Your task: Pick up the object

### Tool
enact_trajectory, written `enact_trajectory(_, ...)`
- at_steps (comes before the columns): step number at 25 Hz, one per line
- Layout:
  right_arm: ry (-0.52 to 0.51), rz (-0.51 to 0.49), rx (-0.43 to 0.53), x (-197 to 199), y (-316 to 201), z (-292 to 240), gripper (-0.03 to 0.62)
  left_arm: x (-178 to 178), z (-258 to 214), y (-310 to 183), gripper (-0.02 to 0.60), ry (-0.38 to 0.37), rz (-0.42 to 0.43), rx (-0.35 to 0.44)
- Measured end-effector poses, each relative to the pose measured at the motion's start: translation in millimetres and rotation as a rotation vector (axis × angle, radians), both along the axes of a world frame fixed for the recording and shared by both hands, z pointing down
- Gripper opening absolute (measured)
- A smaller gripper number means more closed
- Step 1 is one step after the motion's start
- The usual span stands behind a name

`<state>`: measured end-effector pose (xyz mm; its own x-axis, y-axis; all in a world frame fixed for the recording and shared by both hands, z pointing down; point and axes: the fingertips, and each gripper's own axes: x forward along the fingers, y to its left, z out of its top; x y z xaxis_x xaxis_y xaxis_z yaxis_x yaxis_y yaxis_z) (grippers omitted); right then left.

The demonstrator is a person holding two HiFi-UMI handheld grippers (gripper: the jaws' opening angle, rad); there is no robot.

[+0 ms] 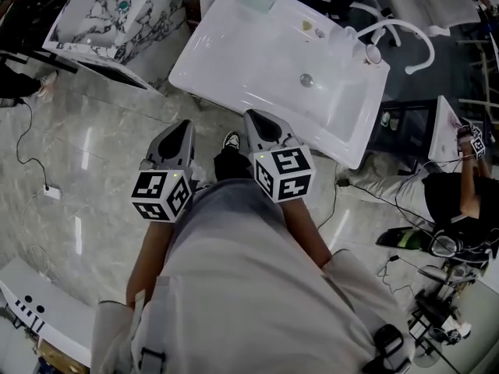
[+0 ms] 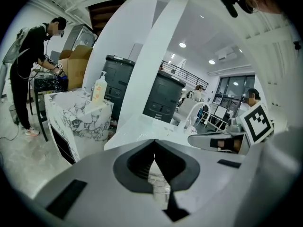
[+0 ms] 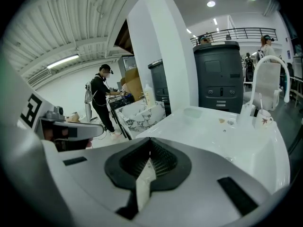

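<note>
Left gripper [image 1: 185, 125], right gripper [image 1: 252, 115]: fingers closed, empty | small object [image 1: 309, 26] (on sink [image 1: 234, 53]) well ahead

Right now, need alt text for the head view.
Looking steeply down, a person holds the left tongs and right tongs, both shut and empty, pointed at a white washbasin with a curved faucet. A marble-patterned basin sits upper left; another person is at the right edge.

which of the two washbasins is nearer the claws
The plain glossy white washbasin, just ahead of the left claw and right claw; the black-veined marble washbasin stands farther left.
</note>
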<state>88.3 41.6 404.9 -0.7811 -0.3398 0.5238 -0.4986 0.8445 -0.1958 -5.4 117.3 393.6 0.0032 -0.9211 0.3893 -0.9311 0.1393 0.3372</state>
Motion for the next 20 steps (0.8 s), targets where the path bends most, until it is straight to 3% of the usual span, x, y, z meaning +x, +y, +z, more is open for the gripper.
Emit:
enact_trajectory(9, -0.054, -0.015, 0.001, -14.4, -66.3, -1.3, 0.009, -10.4, -1.2, -70.5, 0.0, -0.054, 0.022, -0.03)
enact_trajectory(14, -0.065, -0.019, -0.01, -22.5, -95.9, -1.4, 0.009, -19.8, 1.2, -97.4, 0.0, -0.049, 0.006, -0.044)
enact_trajectory(20, -0.028, -0.024, 0.042, -32.8, -126.2, -8.3, 0.009, -23.7, 2.1, -122.2, 0.0, -0.019, 0.023, -0.044)
